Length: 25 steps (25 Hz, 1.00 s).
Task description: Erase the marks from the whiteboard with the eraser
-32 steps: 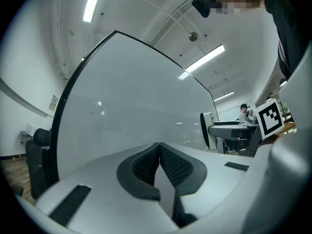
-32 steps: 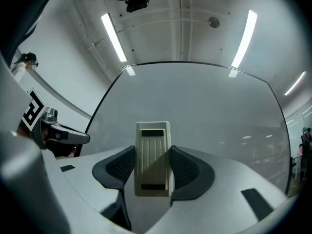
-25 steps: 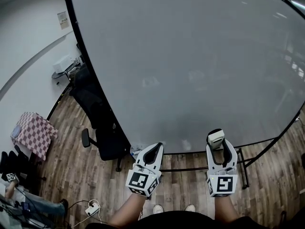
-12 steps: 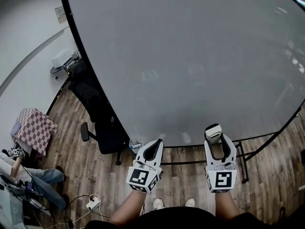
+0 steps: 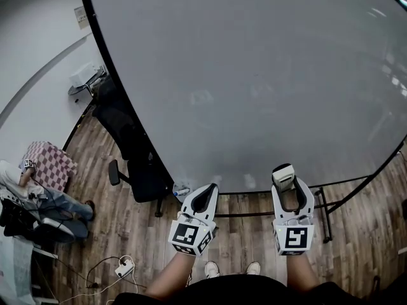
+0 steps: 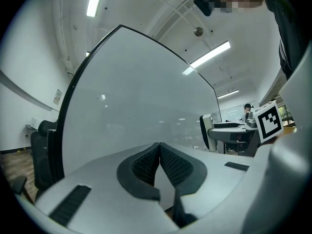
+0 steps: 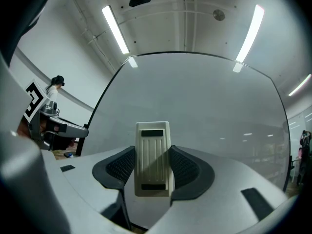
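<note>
A large whiteboard [image 5: 254,75] fills most of the head view and stands in front of me; its surface looks plain grey-white with only light reflections. My right gripper [image 5: 285,182] is shut on a cream eraser [image 5: 283,176], held upright just before the board's lower edge. In the right gripper view the eraser [image 7: 153,157] sits between the dark pads, facing the whiteboard [image 7: 204,111]. My left gripper [image 5: 204,199] is shut with nothing in it, its pads meeting in the left gripper view [image 6: 159,165] before the whiteboard [image 6: 136,101].
The board rests on a black wheeled stand [image 5: 324,211] over a wooden floor. A black office chair [image 5: 137,164] stands at the board's left edge. A person [image 5: 38,196] sits at far left by a checked cloth [image 5: 48,164]. A power strip [image 5: 124,270] lies on the floor.
Both grippers have stayed almost in place before the board's lower edge. The head view shifted slightly. The person at far left has moved up toward the checked cloth.
</note>
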Each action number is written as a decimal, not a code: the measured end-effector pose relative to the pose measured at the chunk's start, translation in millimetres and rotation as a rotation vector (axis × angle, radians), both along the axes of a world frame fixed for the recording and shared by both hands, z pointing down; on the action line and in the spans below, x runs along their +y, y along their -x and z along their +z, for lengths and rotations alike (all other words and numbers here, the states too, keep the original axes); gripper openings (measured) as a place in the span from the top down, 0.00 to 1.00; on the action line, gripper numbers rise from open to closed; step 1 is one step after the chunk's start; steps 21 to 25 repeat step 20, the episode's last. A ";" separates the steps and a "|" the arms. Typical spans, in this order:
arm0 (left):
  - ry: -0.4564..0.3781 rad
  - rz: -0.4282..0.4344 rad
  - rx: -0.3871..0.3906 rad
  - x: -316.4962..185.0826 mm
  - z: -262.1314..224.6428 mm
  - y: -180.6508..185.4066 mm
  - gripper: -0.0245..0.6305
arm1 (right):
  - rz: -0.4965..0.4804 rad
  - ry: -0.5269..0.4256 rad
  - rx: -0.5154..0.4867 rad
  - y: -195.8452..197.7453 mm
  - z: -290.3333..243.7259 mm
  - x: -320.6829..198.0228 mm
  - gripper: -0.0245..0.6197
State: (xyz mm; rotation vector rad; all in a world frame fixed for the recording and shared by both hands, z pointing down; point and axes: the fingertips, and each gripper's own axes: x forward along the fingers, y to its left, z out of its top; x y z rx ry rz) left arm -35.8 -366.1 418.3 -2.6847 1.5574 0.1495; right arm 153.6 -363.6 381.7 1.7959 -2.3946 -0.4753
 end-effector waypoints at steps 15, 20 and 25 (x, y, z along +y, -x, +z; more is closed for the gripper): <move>0.038 0.003 -0.025 4.0 17.7 -1.7 0.93 | 0.004 0.017 -0.014 3.6 6.2 -8.1 0.58; 0.027 0.019 -0.045 6.0 16.4 -7.5 0.93 | -0.001 0.016 -0.012 6.2 6.2 -11.2 0.58; 0.027 0.019 -0.045 6.0 16.4 -7.5 0.93 | -0.001 0.016 -0.012 6.2 6.2 -11.2 0.58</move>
